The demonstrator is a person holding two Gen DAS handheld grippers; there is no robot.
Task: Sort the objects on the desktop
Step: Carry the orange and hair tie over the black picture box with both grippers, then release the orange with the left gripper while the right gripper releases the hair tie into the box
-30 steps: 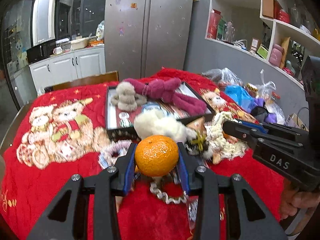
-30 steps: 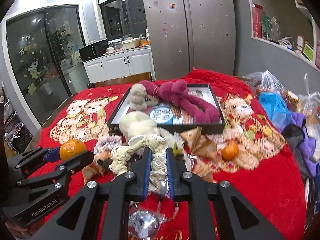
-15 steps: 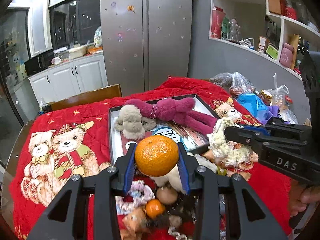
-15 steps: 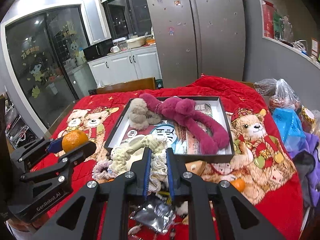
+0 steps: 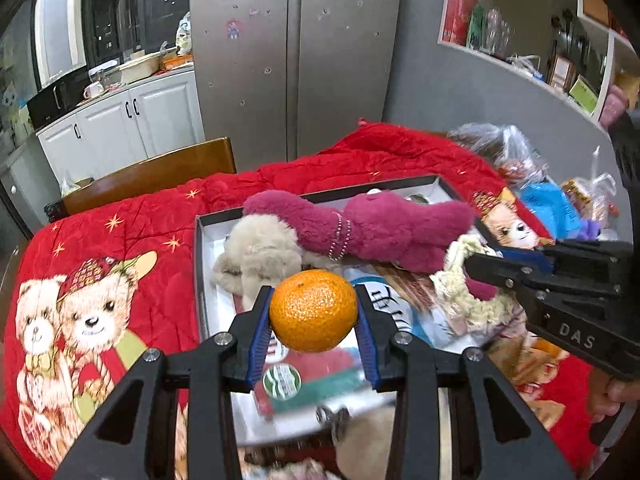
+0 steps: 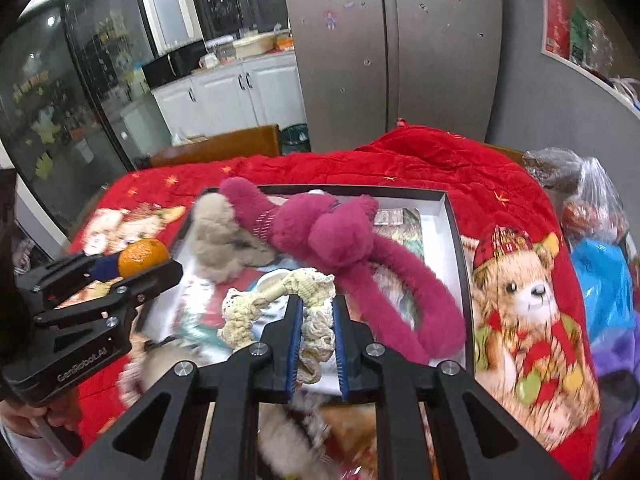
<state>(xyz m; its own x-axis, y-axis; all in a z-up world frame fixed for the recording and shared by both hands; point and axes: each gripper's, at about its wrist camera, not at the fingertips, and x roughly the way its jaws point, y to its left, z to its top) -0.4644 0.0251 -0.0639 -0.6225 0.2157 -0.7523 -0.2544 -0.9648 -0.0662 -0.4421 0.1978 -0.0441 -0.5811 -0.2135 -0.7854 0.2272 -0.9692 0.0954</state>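
While both grippers are held above the black tray point(image 5: 199, 264), each is closed on something. An orange point(image 5: 313, 310) is clamped between the blue pads of the left gripper point(image 5: 314, 332), over the near left part of the tray; in the right wrist view the same orange point(image 6: 143, 257) is seen at the tip of the left gripper point(image 6: 136, 266), over the tray's left rim. A cream knitted piece point(image 6: 308, 312) is pinched in the narrow gap of the right gripper point(image 6: 316, 344), with its knotted end draped to the left over the tray's middle; from the left wrist it is seen hanging at the right gripper's tip point(image 5: 472, 268).

Inside the tray, a magenta plush point(image 6: 332, 240) is laid across the far part, one long limb trailing toward the near right corner, and a beige plush point(image 6: 224, 232) is set against it on the left. Printed cards point(image 5: 316, 376) are spread on the tray floor. The tray is set on a red bear-print blanket point(image 6: 520, 300). Bags point(image 6: 600, 280) are piled at the right edge.
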